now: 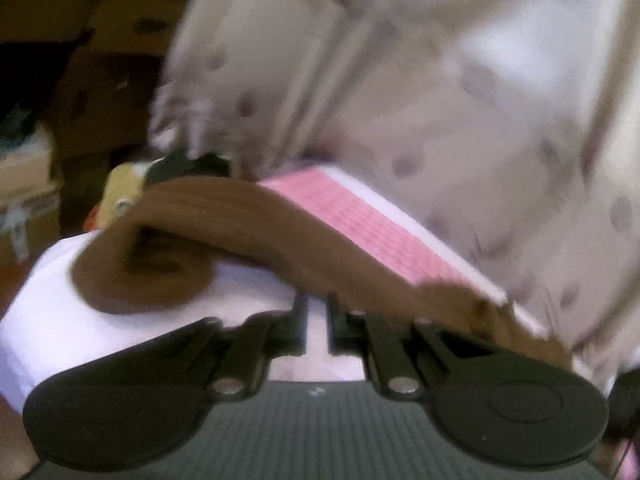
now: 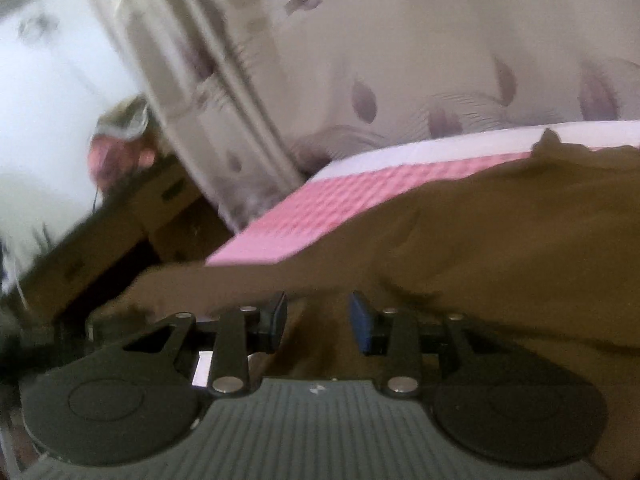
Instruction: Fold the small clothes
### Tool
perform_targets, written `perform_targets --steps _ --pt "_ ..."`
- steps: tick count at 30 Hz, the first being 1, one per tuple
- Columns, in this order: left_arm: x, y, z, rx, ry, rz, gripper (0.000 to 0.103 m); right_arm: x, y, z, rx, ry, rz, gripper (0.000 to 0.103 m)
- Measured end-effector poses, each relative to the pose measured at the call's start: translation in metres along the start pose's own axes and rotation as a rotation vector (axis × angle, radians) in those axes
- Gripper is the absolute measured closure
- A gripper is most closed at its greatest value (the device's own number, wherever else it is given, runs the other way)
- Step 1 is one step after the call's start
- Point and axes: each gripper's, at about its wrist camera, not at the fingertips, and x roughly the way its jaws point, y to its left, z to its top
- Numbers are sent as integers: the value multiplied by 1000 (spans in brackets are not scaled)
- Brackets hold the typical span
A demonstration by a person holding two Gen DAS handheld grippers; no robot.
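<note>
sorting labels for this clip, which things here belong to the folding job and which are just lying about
Job:
brown garment
pink mat under it
left claw, shut
right claw, open

Lying about:
curtain
cardboard boxes
white cloth

Brown garment lying ahead of both tongs

The brown garment [image 2: 500, 240] is sprawling crumpled just beyond the right tongs [image 2: 318, 322], and stretching in a rolled band past the left tongs [image 1: 318, 322].
</note>
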Motion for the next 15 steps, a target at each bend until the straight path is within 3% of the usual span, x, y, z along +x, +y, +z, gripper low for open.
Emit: perform_targets --steps 4,8,15 --pt "-1 33 17 -185 -41 3 95 0 1 -1 -5 0 -3 64" --pt "7 56 29 -332 -35 -35 95 -2 -4 -2 25 -1 -5 64" --pt "12 64 45 -400 -54 -88 95 -2 -5 -4 34 2 -8 64"
